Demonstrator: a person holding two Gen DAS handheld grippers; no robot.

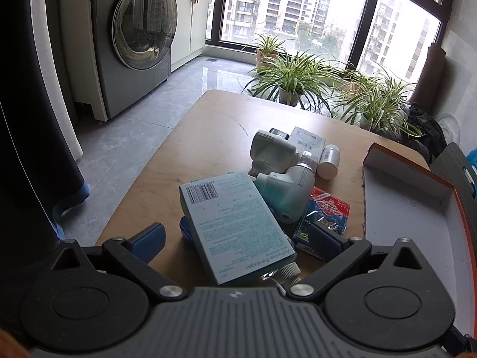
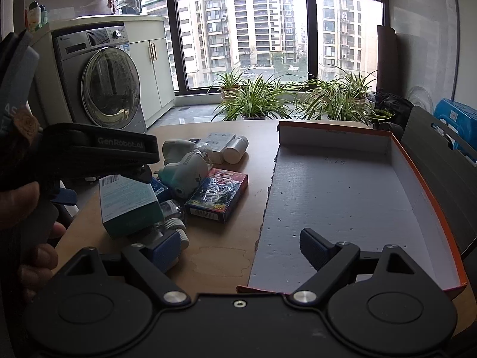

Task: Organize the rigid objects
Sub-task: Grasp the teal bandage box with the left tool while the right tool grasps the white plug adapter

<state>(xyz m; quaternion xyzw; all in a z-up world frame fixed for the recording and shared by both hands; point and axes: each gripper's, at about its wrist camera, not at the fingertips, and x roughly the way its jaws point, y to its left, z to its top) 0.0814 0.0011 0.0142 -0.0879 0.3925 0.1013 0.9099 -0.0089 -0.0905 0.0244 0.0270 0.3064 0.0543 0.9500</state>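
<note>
Plywood makes the table (image 1: 208, 137) that carries everything here. The left gripper (image 1: 237, 240) stands wide, its blue pads well apart, and the pale blue box of adhesive bandages (image 1: 235, 226) lies between them, tilted up on other items; neither pad touches it as far as the left wrist view shows. Just beyond the box, ahead of those fingers, lie a teal and white device (image 1: 286, 191), a second white device (image 1: 272, 152), a flat white packet (image 1: 307, 141) and a small white bottle (image 1: 328, 161) on its side. By the left gripper's right pad sits a red and blue card box (image 1: 326, 214). Further right, the right gripper (image 2: 241, 247) is also spread wide and holds nothing. Its left pad is beside a ribbed white cap (image 2: 176, 226). Its right pad hovers over the open orange-edged cardboard tray (image 2: 342, 197).
</note>
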